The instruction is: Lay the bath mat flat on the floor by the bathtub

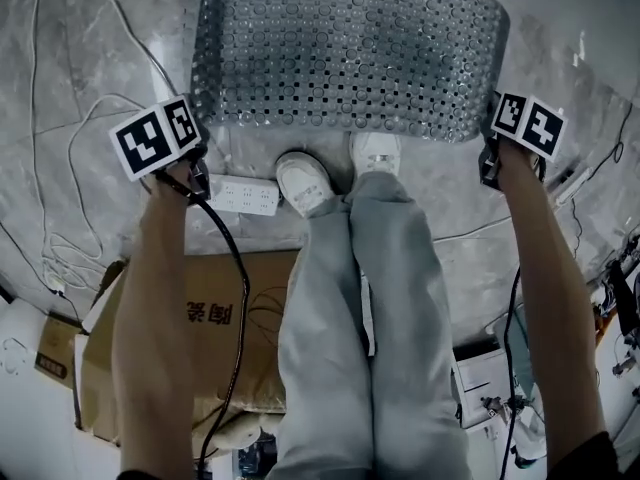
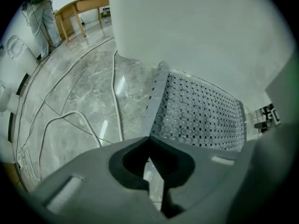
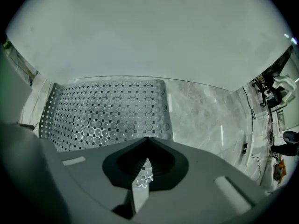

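Underfoot, grey marble floor [image 1: 90, 48] runs to the white bathtub [image 2: 196, 31] wall. Flat against it lies the bath mat [image 1: 350, 48], its far edge cut off in the head view and its near edge just beyond the person's shoes [image 1: 305, 183]. An arm partly hides a cardboard box [image 1: 200, 318] at near left. The left tool [image 2: 150, 160] and right tool [image 3: 142, 171] are both clenched on nothing, by the mat's near corners. White cables [image 1: 60, 168] trail at left.

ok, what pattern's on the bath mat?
Rows of round bumps with small holes between, on the greyish bath mat; best in the right gripper view.
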Demonstrator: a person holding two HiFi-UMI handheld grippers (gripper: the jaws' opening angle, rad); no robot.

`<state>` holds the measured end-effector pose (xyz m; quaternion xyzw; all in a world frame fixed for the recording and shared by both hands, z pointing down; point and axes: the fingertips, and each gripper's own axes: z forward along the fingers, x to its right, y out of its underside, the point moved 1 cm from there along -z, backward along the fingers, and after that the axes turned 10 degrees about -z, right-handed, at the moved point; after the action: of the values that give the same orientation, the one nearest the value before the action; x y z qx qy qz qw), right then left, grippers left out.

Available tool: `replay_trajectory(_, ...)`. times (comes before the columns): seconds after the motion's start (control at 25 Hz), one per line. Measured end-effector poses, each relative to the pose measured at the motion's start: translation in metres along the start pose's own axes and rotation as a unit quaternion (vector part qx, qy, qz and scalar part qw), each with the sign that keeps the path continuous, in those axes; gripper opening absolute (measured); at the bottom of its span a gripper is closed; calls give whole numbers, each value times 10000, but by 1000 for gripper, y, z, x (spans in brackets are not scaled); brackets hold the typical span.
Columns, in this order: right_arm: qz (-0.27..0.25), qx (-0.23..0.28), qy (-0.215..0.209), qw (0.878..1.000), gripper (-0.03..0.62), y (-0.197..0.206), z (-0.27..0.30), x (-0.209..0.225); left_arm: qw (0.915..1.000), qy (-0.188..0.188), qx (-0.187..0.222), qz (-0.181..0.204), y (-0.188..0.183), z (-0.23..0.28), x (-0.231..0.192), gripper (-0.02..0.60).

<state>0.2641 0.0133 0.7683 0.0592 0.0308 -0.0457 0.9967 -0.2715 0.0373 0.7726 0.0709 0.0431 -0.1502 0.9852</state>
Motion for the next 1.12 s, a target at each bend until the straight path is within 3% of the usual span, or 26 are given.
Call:
replay_trajectory(0.28,73,58,-328,9994,6,4,-37,-29,9992,274,-4,-282,8,-39,28,5)
replay_trajectory(0.72,-96,315,-932,9951,6,6,-116,-80,9970,319,-9,-701,28,-111,59,5)
replay_trajectory(0.96,-63,530,-1209,9912,6,6,-158,-98,9907,857,307,-1009,35,-161,123,5)
replay_trajectory(1.12,-274,899,-1384,9859,6,-9,-191,-101,9813,1287,411,-1371,35,-192,166,5)
